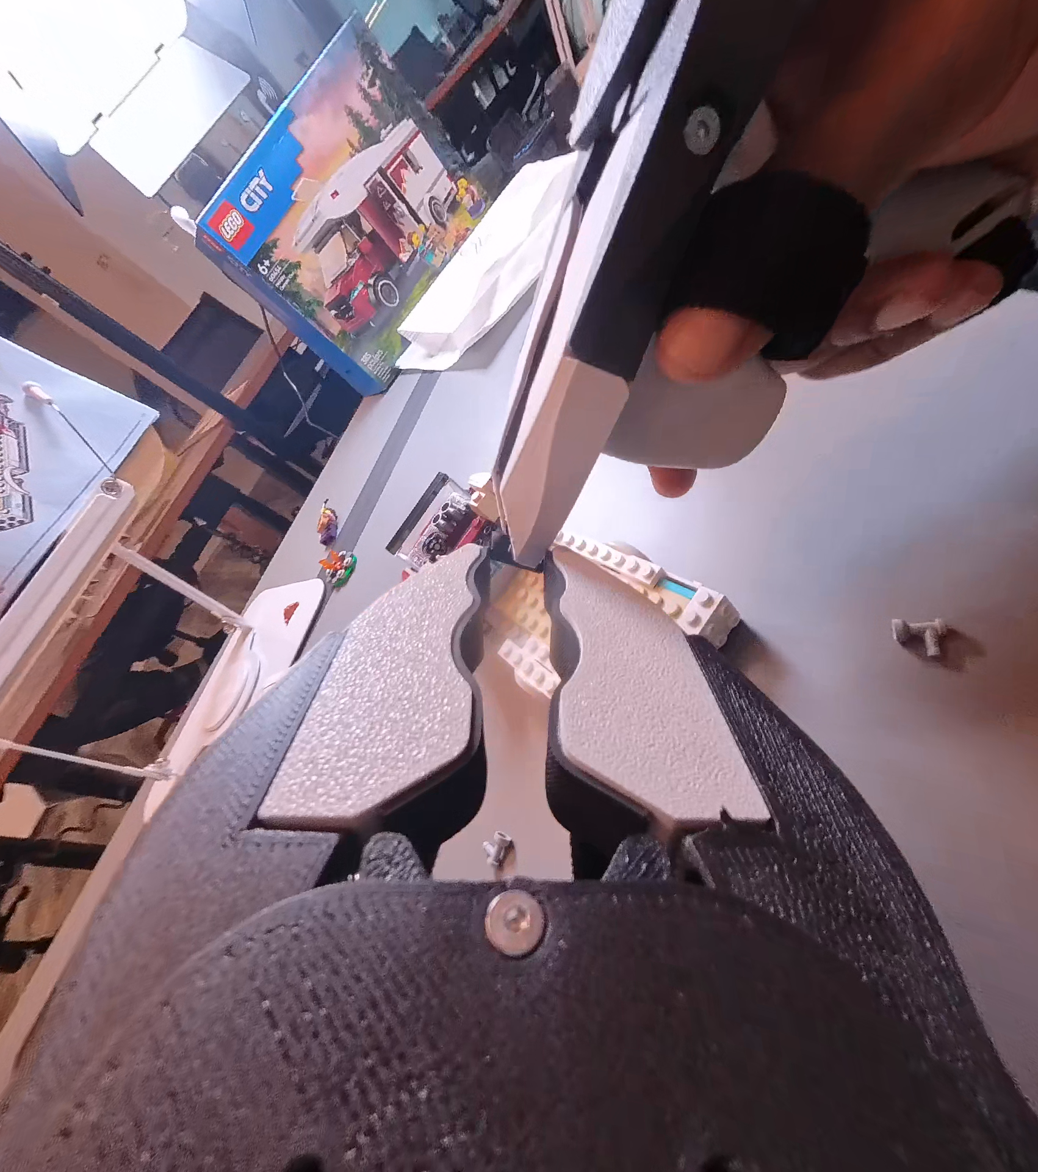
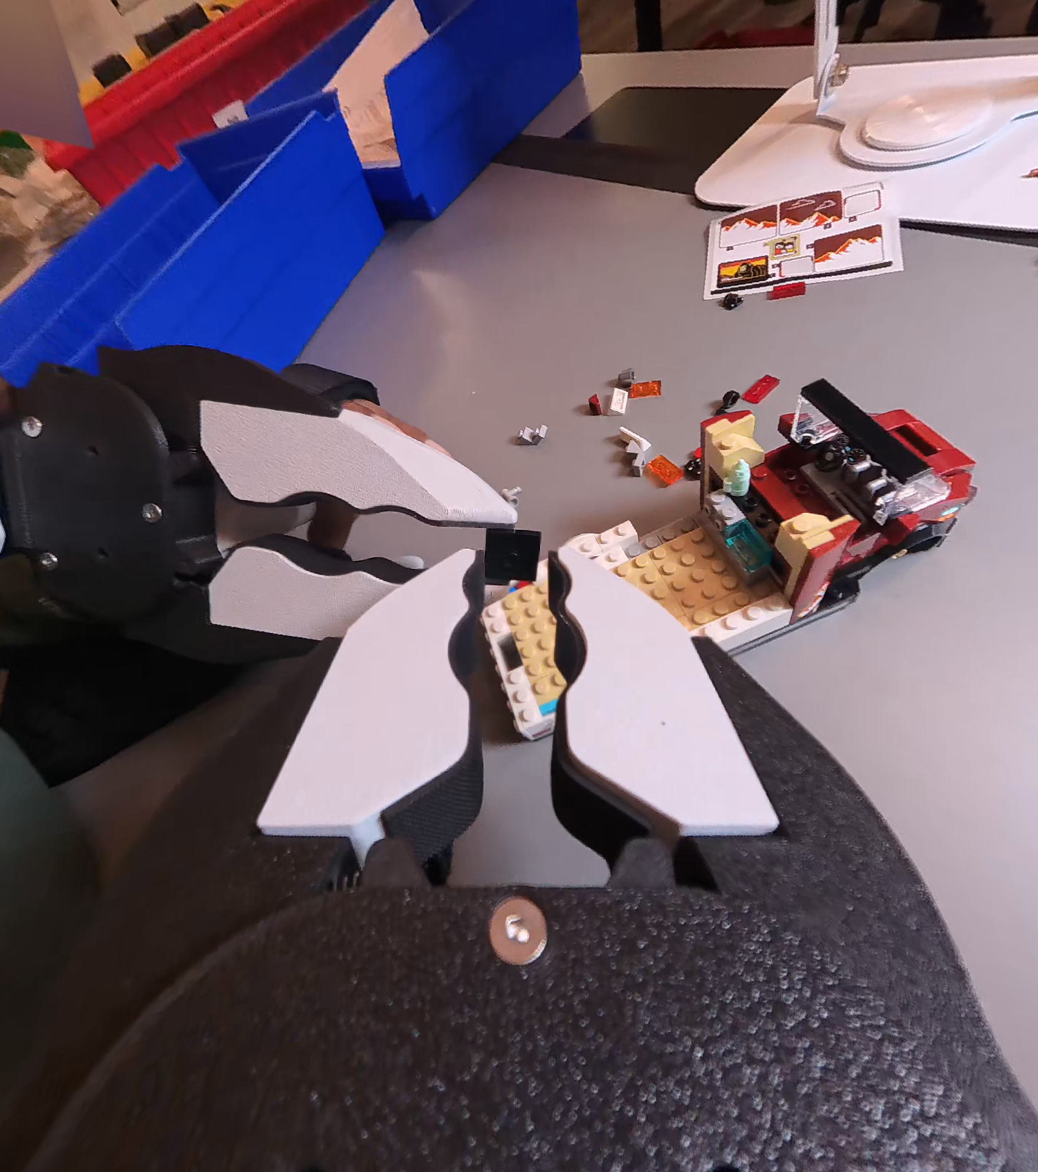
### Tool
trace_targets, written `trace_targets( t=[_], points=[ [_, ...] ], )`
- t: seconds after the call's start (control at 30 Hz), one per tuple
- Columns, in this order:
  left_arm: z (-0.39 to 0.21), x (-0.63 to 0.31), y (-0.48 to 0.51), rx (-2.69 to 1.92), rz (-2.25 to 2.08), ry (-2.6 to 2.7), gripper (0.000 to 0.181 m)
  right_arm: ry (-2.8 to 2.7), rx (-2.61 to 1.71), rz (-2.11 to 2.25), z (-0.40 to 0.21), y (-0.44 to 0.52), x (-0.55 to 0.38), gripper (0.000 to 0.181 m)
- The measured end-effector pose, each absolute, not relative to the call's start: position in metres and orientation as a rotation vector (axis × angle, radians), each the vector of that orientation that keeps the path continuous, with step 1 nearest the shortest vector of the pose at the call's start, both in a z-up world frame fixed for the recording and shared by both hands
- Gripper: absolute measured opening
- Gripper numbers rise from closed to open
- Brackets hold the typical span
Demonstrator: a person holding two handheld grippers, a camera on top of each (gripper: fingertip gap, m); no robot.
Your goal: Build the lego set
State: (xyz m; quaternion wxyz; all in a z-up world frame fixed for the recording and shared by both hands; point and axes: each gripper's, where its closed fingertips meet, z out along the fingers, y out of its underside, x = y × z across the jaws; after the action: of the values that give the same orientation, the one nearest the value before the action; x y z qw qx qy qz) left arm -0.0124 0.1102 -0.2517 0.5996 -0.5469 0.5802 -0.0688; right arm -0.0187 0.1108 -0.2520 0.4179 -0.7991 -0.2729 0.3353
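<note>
Right above the half-built camper (image 2: 693,590), the little black tile (image 2: 512,555) hung in the air. The left tongs (image 1: 516,561) seemed to pinch its top and bottom edges. The right tongs (image 2: 516,561) sat close around its sides, but I could not tell if they squeezed. It looked tiny, light, hard and slippery, so it was best held by its thin edges.

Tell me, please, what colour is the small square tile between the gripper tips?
Black; the square tile shows best in the right wrist view.
</note>
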Motion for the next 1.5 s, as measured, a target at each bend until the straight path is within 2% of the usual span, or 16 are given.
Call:
trace_targets(
  t=[0.43, 0.53, 0.87, 1.17, 1.5],
  points=[
    [-0.257, -0.009, 0.107, -1.312, -0.243, 1.349, 0.018, -0.74, -2.02, 0.845, -0.258, 0.111, -0.018, 0.016],
    [-0.263, -0.013, 0.114, -1.46, -0.418, 1.293, 0.035, -0.839, -2.046, 0.72, -0.26, 0.122, -0.005, 0.017],
    [-0.307, -0.032, 0.131, -1.896, -0.947, 1.263, 0.07, -1.386, -2.184, 0.223, -0.269, 0.162, 0.004, 0.016],
    [-0.311, -0.023, 0.116, -1.834, -0.898, 1.358, 0.049, -1.608, -2.327, 0.001, -0.288, 0.175, 0.008, 0.016],
    [-0.311, -0.022, 0.115, -1.836, -0.888, 1.354, 0.045, -1.711, -2.329, -0.021, -0.295, 0.179, 0.011, 0.016]
  ],
)
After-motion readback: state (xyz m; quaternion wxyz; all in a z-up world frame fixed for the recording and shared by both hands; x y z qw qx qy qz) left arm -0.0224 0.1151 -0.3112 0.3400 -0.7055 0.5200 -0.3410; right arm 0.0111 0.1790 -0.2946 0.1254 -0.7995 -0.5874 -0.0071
